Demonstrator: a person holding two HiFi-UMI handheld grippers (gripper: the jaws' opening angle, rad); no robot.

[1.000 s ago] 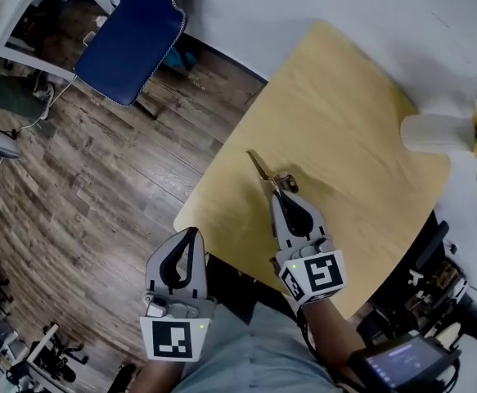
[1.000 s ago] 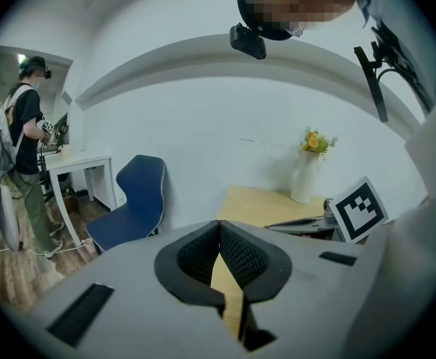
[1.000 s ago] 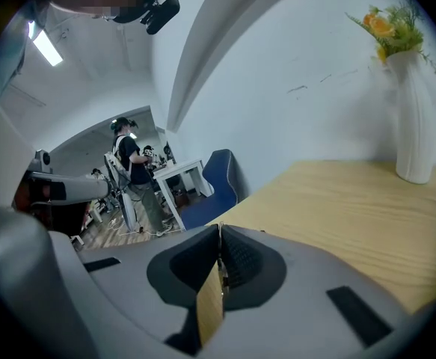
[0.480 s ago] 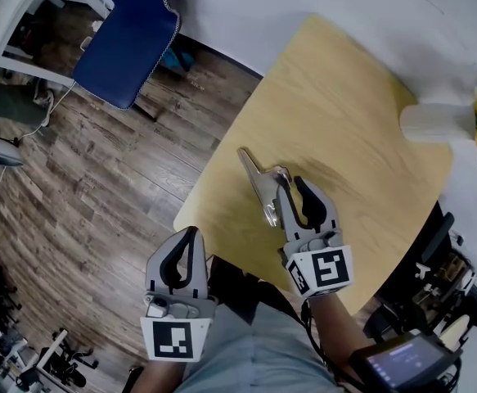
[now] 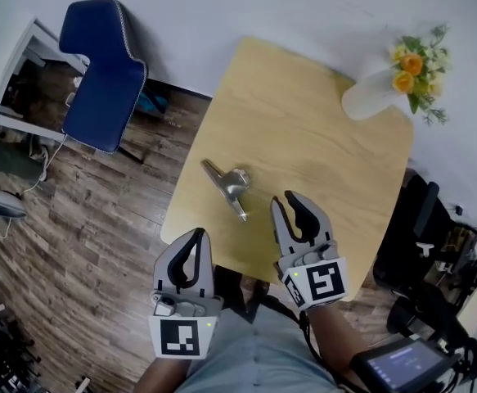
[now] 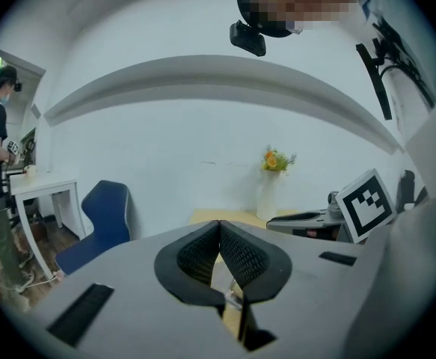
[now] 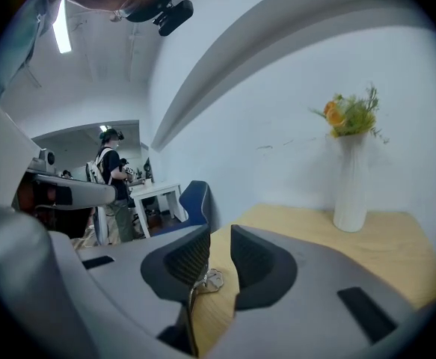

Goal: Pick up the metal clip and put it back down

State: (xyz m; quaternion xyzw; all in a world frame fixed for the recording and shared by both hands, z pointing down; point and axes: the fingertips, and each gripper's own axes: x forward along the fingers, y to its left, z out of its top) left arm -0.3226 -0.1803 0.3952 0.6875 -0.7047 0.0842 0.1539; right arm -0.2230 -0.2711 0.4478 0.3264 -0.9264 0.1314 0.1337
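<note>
The metal clip (image 5: 228, 187) lies flat on the wooden table (image 5: 320, 137), near its left front corner. My right gripper (image 5: 285, 201) hovers just right of it and a little nearer to me, open and empty, apart from the clip. In the right gripper view, the clip (image 7: 206, 280) shows low between the parted jaws of that gripper (image 7: 216, 238). My left gripper (image 5: 191, 240) hangs off the table's near edge, shut on nothing. The left gripper view has its jaws (image 6: 219, 224) pressed together, with a glint of metal below them.
A white vase with orange flowers (image 5: 369, 92) stands at the table's far right corner. A blue chair (image 5: 103, 72) sits on the wood floor to the left. A person stands by a white desk (image 7: 154, 193) in the background. Dark equipment (image 5: 434, 244) crowds the right side.
My right gripper has opened and let go of the clip, then drawn back toward me. The clip now rests on the table. The left gripper has stayed put.
</note>
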